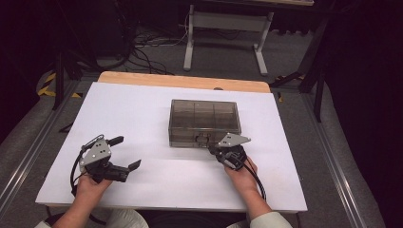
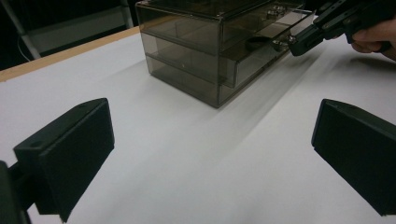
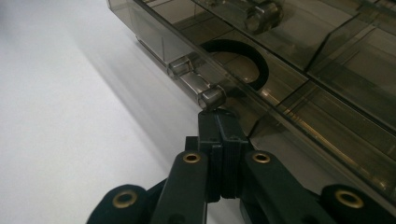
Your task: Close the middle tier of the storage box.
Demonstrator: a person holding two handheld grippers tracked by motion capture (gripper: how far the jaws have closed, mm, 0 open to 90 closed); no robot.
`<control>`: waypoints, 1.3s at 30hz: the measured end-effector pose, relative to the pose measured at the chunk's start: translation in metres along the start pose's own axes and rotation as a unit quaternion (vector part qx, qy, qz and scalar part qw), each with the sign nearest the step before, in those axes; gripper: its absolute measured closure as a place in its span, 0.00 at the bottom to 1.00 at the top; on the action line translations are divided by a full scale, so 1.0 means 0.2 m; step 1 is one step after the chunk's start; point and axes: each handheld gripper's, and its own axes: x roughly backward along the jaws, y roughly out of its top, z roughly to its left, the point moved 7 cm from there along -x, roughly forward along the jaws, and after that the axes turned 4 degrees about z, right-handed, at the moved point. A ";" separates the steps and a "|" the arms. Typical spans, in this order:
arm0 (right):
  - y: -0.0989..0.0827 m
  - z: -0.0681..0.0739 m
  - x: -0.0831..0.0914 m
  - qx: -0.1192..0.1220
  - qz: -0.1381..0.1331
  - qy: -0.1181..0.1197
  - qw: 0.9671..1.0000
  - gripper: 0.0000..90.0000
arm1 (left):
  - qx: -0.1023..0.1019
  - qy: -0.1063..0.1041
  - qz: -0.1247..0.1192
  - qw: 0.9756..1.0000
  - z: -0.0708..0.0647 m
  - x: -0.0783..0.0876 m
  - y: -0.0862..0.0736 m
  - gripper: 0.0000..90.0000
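Note:
A smoky see-through drawer box [image 1: 204, 121] stands in the middle of the white table top [image 1: 142, 109]. My right gripper [image 1: 212, 149] is at the box's front, shut, its tips against the end of a clear drawer handle [image 3: 196, 81]. In the right gripper view the jaws [image 3: 217, 116] lie flat together just under that handle; nothing shows between them. A black ring [image 3: 233, 44] lies inside the drawer behind the handle. That drawer [image 2: 261, 51] stands out a little from the box front. My left gripper [image 1: 127, 152] rests at the front left, open and empty, well apart from the box [image 2: 196, 51].
A wooden strip [image 1: 185, 80] runs along the table's far edge. Beyond it on the floor stand a white desk frame [image 1: 223, 33] and loose cables [image 1: 142, 52]. Metal rails [image 1: 28, 152] flank the table. Bare white surface lies between the two grippers.

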 end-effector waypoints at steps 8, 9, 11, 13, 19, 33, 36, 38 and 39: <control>0.01 -0.02 -0.02 -0.005 0.001 -0.010 1.000 1.00 | -0.001 0.000 0.000 1.000 0.00 0.00 0.00 0.00; 0.02 -0.02 -0.02 -0.006 0.001 -0.011 1.000 1.00 | -0.002 0.000 0.001 1.000 0.00 0.00 0.00 0.00; 0.02 -0.02 -0.02 -0.007 0.001 -0.013 1.000 1.00 | -0.004 -0.003 0.000 1.000 0.00 0.00 0.00 0.00; 0.02 -0.03 -0.03 -0.009 0.000 -0.017 1.000 1.00 | -0.002 -0.004 0.000 1.000 -0.01 0.00 0.00 0.00; 0.03 -0.05 -0.04 -0.018 -0.002 -0.028 0.999 1.00 | -0.005 -0.002 0.000 1.000 0.00 0.00 0.00 0.00; 0.04 -0.06 -0.05 -0.026 -0.004 -0.041 0.999 1.00 | -0.005 -0.004 0.000 1.000 -0.01 0.00 0.00 0.00; 0.04 -0.06 -0.05 -0.026 -0.002 -0.040 0.999 1.00 | -0.006 -0.004 -0.001 1.000 0.00 0.00 0.00 0.00; 0.03 -0.05 -0.03 -0.024 0.001 -0.039 0.999 1.00 | -0.004 -0.004 -0.002 1.000 0.00 0.00 0.00 0.00; 0.03 -0.05 -0.02 -0.023 0.004 -0.036 0.999 1.00 | -0.005 -0.004 -0.003 1.000 0.00 0.00 0.00 0.00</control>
